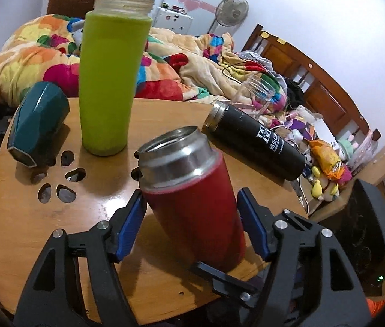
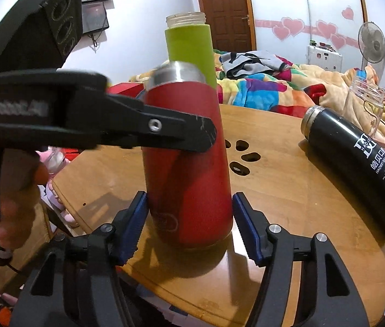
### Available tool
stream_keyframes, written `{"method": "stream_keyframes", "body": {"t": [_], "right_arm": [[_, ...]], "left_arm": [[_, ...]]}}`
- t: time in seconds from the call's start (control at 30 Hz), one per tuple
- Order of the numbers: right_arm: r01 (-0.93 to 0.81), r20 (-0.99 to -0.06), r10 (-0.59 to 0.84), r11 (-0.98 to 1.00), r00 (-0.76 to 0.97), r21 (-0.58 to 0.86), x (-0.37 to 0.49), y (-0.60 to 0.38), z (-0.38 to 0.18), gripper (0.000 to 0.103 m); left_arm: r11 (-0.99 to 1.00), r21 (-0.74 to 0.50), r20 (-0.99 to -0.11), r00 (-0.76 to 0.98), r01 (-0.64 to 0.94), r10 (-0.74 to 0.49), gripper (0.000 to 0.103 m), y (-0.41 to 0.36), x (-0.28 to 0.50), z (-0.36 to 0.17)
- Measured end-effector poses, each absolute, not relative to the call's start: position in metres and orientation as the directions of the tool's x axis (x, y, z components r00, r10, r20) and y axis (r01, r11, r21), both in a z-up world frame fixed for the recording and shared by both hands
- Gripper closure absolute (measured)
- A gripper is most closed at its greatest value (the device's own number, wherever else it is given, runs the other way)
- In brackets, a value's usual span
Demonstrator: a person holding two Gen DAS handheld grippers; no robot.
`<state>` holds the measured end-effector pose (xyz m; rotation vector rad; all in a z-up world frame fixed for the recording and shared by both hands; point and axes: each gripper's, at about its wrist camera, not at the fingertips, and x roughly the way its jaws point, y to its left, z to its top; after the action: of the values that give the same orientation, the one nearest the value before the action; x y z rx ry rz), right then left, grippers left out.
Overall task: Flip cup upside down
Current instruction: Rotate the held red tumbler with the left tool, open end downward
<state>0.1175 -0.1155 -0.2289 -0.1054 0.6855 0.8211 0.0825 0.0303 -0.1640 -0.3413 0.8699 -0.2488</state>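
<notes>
A red cup with a steel neck [image 1: 192,204] stands upright, mouth up, on the round wooden table [image 1: 29,218]. It also shows in the right wrist view [image 2: 187,163]. My left gripper [image 1: 191,207] is open, with its blue pads on either side of the cup's body, small gaps showing. My right gripper [image 2: 189,212] is open around the cup's base, pads close to its sides. The left gripper's black finger [image 2: 165,130] crosses the cup's middle in the right wrist view.
A tall green bottle [image 1: 110,81] stands upright behind the red cup. A black flask [image 1: 258,141] lies on its side at the right. A teal faceted cup [image 1: 37,125] lies at the left. A clear glass jar [image 2: 364,103] is by the table's far edge. A bed with colourful blankets [image 1: 192,68] is behind.
</notes>
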Motion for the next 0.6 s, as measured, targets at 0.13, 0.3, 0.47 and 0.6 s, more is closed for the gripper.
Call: {"method": "stream_keyframes", "body": {"t": [0.13, 0.3, 0.47, 0.6], "right_arm": [[-0.704, -0.598, 0.641, 0.689, 0.481, 0.172, 0.117, -0.117, -0.229, 0.044], [-0.709, -0.603, 0.638, 0.686, 0.478, 0.164, 0.110, -0.116, -0.227, 0.045], [-0.708, -0.604, 0.636, 0.687, 0.479, 0.162, 0.109, -0.117, -0.228, 0.045], [-0.708, -0.609, 0.637, 0.686, 0.474, 0.167, 0.110, -0.117, -0.229, 0.045]], "left_arm": [[0.910, -0.409, -0.693, 0.630, 0.058, -0.352, 0.032, 0.035, 0.080, -0.168], [0.936, -0.351, -0.720, 0.637, 0.008, -0.275, 0.030, 0.037, 0.080, -0.176], [0.950, -0.311, -0.728, 0.636, 0.026, -0.256, 0.030, 0.029, 0.075, -0.180], [0.965, -0.261, -0.724, 0.658, 0.017, -0.207, 0.031, 0.024, 0.072, -0.173]]}}
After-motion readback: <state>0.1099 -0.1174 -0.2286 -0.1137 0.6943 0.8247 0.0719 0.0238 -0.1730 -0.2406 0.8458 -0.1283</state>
